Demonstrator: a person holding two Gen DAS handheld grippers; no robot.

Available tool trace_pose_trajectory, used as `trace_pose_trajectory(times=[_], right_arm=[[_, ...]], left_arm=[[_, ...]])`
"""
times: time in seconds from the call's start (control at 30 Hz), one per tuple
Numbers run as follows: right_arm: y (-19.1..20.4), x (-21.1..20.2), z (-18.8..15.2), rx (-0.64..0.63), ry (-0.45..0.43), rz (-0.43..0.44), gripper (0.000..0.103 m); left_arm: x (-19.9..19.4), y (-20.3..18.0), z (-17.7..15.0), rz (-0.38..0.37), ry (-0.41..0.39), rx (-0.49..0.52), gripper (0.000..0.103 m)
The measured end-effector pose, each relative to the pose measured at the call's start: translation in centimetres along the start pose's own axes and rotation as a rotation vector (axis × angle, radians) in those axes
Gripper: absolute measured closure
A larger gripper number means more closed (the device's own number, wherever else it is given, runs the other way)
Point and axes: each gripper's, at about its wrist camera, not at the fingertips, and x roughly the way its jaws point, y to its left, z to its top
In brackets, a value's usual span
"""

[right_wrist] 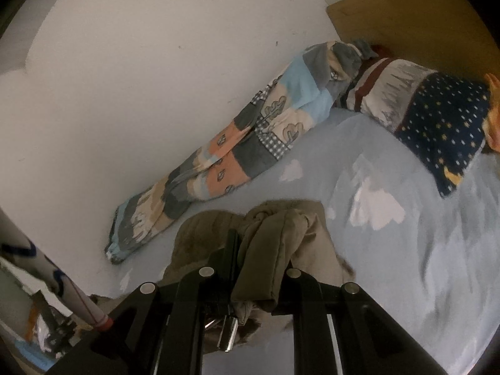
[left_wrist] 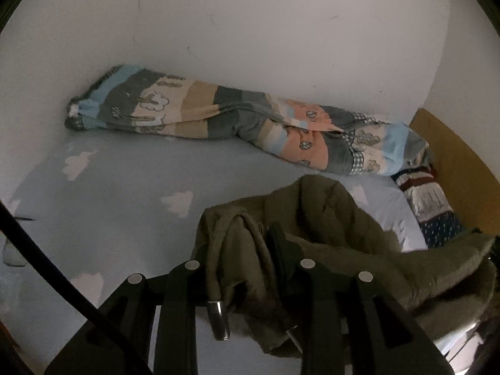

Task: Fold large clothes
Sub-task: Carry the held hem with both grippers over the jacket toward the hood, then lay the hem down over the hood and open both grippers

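I have both the left claw (left_wrist: 250, 250) and right claw (right_wrist: 259, 250) clenched on the olive-green padded jacket (left_wrist: 328, 218), lifted above the cloud-print pale-blue bed sheet (left_wrist: 109, 193).

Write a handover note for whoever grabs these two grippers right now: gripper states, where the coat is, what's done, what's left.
Left gripper: clamped on a bunch of the olive coat.
Right gripper: shut on another bunch of the coat.
Coat: hangs crumpled between both grippers, lifted over the blue sheet; drawstring tips dangle loose.
Along the wall lies a rolled quilt, with a pillow at the headboard.
Done: coat picked up. No fold visible yet.
Left: spread it flat on the sheet, then fold.
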Motion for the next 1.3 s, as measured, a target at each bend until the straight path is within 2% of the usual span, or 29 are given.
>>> trace_pose_trajectory(times=[0.27, 0.43, 0.57, 0.63, 0.7, 0.83, 0.97, 1.07, 1.3], right_arm=[[0.5, 10.6, 5.0, -0.022, 0.015, -0.088, 0.089], [0.2, 17.3, 6.2, -0.032, 0.042, -0.149, 0.089], [-0.6, 21.7, 6.1, -0.031, 0.067, -0.193, 0.089], [-1.1, 23.7, 5.9, -0.033, 0.084, -0.219, 0.089], [-1.7, 25.3, 5.5, -0.039, 0.094, -0.240, 0.089], [-3.1, 28.0, 4.8, -0.037, 0.130, -0.273, 0.089], [-4.7, 29.1, 4.9, 0.044, 0.161, -0.233, 0.087], [-5.6, 28.3, 5.5, 0.116, 0.168, -0.156, 0.081], [-5.4, 24.4, 7.1, 0.138, 0.146, -0.027, 0.070]], left_arm=[[10.0, 2.8, 5.1, -0.046, 0.127, -0.087, 0.071], [15.6, 4.1, 6.1, -0.064, 0.221, -0.144, 0.069], [18.9, 6.4, 6.2, -0.126, 0.286, -0.263, 0.064], [19.2, 7.7, 6.3, -0.151, 0.268, -0.308, 0.054], [18.7, 8.7, 6.7, -0.115, 0.230, -0.310, 0.037], [17.6, 10.3, 6.9, -0.110, 0.195, -0.306, 0.036], [16.2, 9.4, 6.6, -0.059, 0.164, -0.219, 0.035], [15.5, 7.8, 6.3, -0.058, 0.143, -0.137, 0.035], [15.0, 0.2, 4.5, -0.099, 0.137, 0.078, 0.035]])
